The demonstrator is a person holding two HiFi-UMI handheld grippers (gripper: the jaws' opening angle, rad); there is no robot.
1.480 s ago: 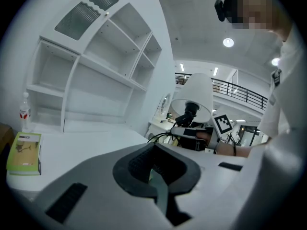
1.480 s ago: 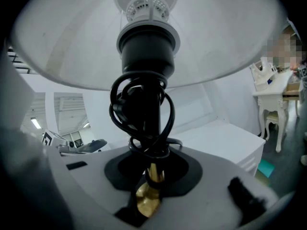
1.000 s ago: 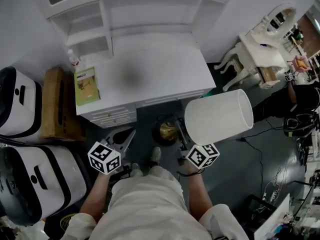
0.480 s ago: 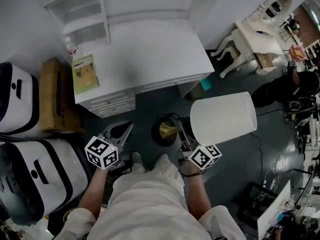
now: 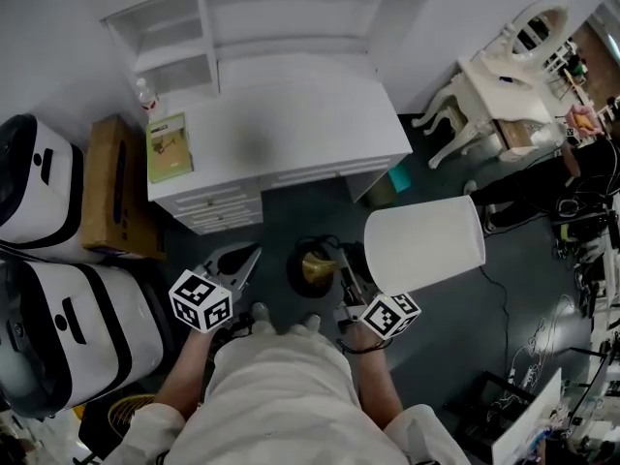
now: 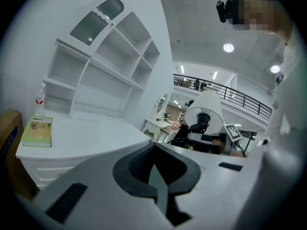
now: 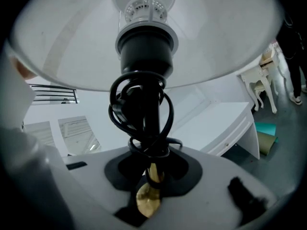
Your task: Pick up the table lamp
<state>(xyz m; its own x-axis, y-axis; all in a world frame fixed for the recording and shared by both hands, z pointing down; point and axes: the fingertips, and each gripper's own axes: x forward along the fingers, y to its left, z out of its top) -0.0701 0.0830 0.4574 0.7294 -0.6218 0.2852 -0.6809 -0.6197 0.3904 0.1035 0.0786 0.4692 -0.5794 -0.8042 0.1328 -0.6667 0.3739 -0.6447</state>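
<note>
Right, nearest to me the left claw (image 5: 248, 257) has its two jaws pressed together with nothing between them, its nose aimed at the front edge of the white tabletop (image 5: 291, 129). Just across from it, the right claw (image 5: 341, 277) is clamped on the table lamp (image 5: 423, 251), which hangs in the air over the dark floor (image 5: 281, 223), in front of the tabletop rather than on it. In the right gripper view the pads close on the thin brass stem (image 7: 152, 172) low down, and a black cord (image 7: 141, 114) is looped round the stem just above the grip, under the black socket (image 7: 146, 49). From my head view the lamp lies roughly level: its brass foot (image 5: 314, 267) points toward the left claw and its wide white shade (image 5: 423, 251) lies out to my right, the open mouth facing away. To my left, two big white-and-black cases (image 5: 58, 327) stand on the floor, with a cardboard box (image 5: 105, 197) between the farther one and the tabletop's side. On the tabletop's left end lies a green book (image 5: 168, 149), and a small bottle (image 5: 144, 98) stands just behind it. White shelving (image 5: 174, 37) rises at the back of the tabletop. Far off to the right is a white dressing table (image 5: 504, 80) with an oval mirror.
</note>
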